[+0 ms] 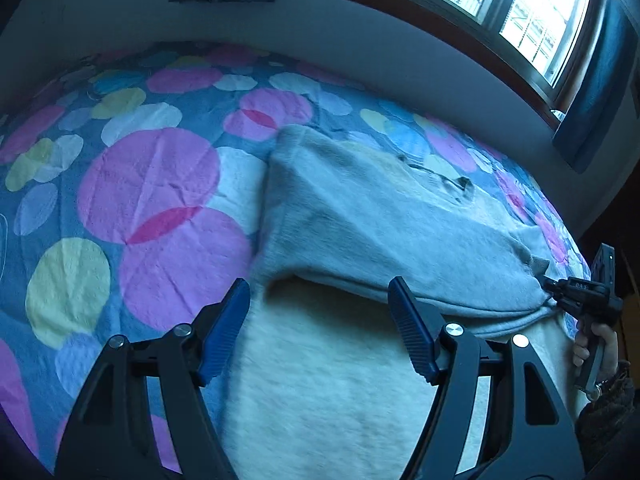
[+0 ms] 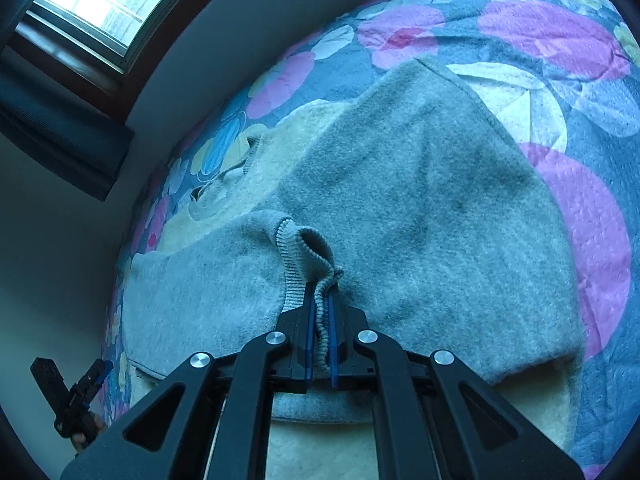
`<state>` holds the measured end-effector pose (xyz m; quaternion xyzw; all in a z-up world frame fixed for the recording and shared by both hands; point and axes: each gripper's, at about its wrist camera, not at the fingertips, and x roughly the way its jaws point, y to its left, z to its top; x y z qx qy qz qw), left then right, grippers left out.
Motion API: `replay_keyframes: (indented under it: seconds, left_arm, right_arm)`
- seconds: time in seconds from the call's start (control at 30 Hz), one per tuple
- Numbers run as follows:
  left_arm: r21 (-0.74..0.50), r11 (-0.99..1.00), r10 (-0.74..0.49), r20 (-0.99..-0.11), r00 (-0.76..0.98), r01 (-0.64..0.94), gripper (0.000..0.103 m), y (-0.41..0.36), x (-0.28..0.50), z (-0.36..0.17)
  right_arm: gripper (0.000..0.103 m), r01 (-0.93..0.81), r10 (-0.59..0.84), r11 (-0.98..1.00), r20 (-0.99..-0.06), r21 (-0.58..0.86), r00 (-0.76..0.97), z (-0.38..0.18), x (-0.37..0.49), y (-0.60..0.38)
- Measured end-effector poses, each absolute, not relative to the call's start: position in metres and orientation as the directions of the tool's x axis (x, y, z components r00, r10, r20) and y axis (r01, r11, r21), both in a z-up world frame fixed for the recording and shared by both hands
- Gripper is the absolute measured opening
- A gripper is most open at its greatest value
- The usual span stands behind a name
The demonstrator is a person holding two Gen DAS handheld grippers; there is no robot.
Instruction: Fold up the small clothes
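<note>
A small grey fleece sweatshirt [image 1: 372, 216] lies on the bed, its grey outside folded over the pale cream inside [image 1: 328, 380]. My left gripper [image 1: 320, 300] is open and empty, its blue pads hovering over the fold edge. My right gripper [image 2: 320, 292] is shut on the ribbed cuff [image 2: 300, 252] of the sweatshirt [image 2: 420, 208]. The right gripper also shows at the right edge of the left wrist view [image 1: 554, 292], pinching the garment's edge. The left gripper shows small at the lower left of the right wrist view [image 2: 102, 368].
The bedspread [image 1: 152, 184] is blue with large pink, yellow and white circles and shows around the garment [image 2: 592, 208]. A grey wall and a bright window [image 1: 520, 4] with dark curtains lie beyond the bed's far edge.
</note>
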<state>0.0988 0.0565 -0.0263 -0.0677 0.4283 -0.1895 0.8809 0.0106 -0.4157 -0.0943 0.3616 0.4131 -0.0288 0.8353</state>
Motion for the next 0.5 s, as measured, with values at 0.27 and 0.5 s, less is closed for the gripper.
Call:
replay_keyframes:
  seconds: [0.27,0.5]
  left_arm:
    - [-0.36,0.871,-0.481,-0.768,0.424,0.335,0.071,0.049,0.158,-0.053]
    - [-0.261,0.909,-0.385,-0.825,0.414,0.325,0.011,0.048,0.179,-0.077]
  right_arm:
    - [0.008,0.322,0.271,0.723,-0.68,0.611,0.682,-0.08,0.0,-0.417]
    - [0.008,0.298,0.261,0.74,-0.666,0.603,0.699,-0.062,-0.023,-0.421]
